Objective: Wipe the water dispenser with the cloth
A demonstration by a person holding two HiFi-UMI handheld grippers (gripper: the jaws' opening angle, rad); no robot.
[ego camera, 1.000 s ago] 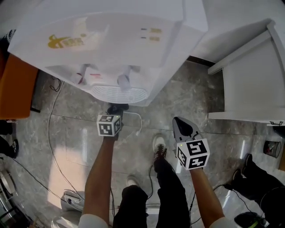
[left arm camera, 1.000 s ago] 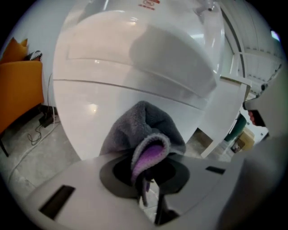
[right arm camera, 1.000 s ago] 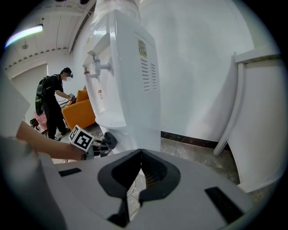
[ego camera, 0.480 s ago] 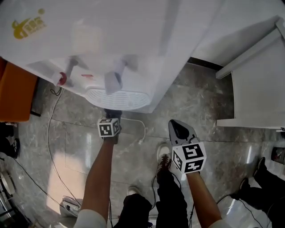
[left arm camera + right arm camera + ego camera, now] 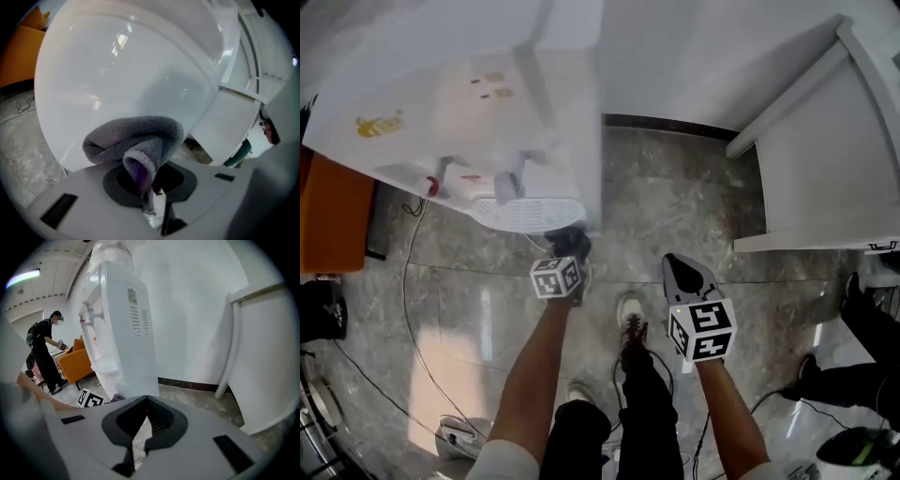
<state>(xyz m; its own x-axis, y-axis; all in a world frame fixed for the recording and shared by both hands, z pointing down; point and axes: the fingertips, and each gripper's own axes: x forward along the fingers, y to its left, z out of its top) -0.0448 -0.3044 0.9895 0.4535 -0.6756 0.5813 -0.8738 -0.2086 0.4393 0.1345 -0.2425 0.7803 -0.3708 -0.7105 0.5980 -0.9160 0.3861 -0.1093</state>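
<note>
The grey cloth (image 5: 136, 140) is bunched just ahead of my left gripper (image 5: 150, 199), whose jaws are clamped tight on a fold of it. The free loop is pushed up against the curved white front of the water dispenser (image 5: 140, 70). In the head view that puts the cloth (image 5: 567, 241) at the tip of the left gripper (image 5: 566, 249), low on the dispenser (image 5: 487, 112), just beneath the drip tray (image 5: 530, 211) and the two taps (image 5: 511, 178) above it.

My right gripper (image 5: 142, 425) hangs off to the right of the left one, well apart from the dispenser (image 5: 122, 324). Its jaws are drawn together with nothing between them.

I judge the wiping to be under way at the lower front panel. I can see no streaks or wet marks, so I cannot tell which parts are already done. The tap recess, the side with the vents and the top look like they remain.

Beyond the jaws are the marble floor (image 5: 675, 206), an orange sofa (image 5: 79, 364) and a standing person (image 5: 44, 352)
</note>
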